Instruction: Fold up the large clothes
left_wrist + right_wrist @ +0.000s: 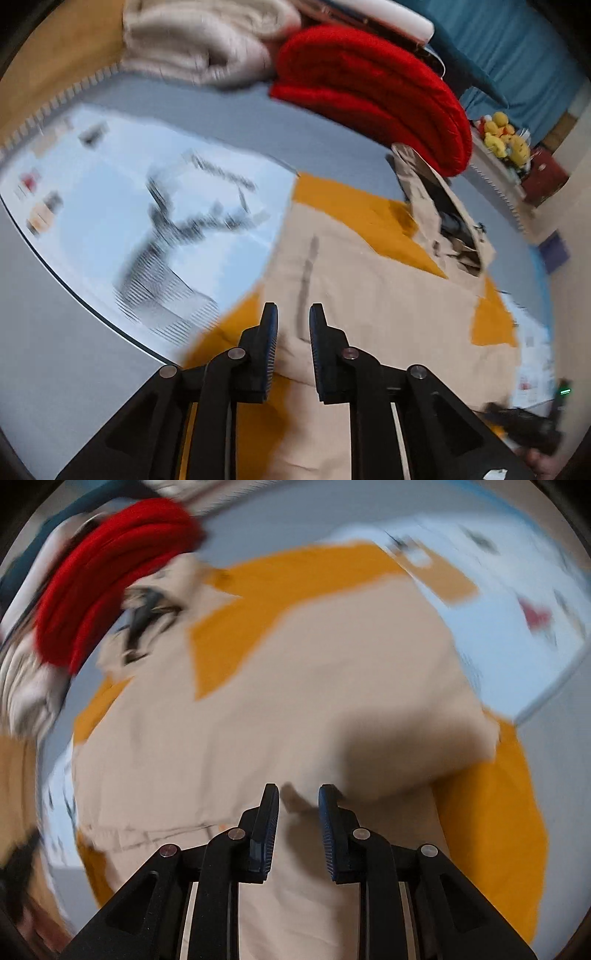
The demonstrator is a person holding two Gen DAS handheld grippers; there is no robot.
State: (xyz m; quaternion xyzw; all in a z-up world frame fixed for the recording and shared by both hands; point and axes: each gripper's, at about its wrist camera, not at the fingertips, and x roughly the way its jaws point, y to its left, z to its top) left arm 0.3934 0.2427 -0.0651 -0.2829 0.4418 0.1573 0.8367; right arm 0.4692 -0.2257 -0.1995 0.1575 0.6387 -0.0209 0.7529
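A large beige garment (369, 288) lies spread over an orange cloth (351, 206) on the grey table. My left gripper (293, 317) holds a fold of the beige fabric between its narrowly parted fingers. In the right wrist view the same beige garment (277, 709) fills the middle over the orange cloth (491, 812). My right gripper (298, 797) pinches a raised corner of the beige fabric, which hangs lifted in front of it. Both views are blurred by motion.
A folded red garment (373, 92) and a cream bundle (199, 40) sit at the table's far side. A pale blue printed sheet (155, 206) lies left of the orange cloth. Yellow plush toys (502, 136) stand on a shelf beyond.
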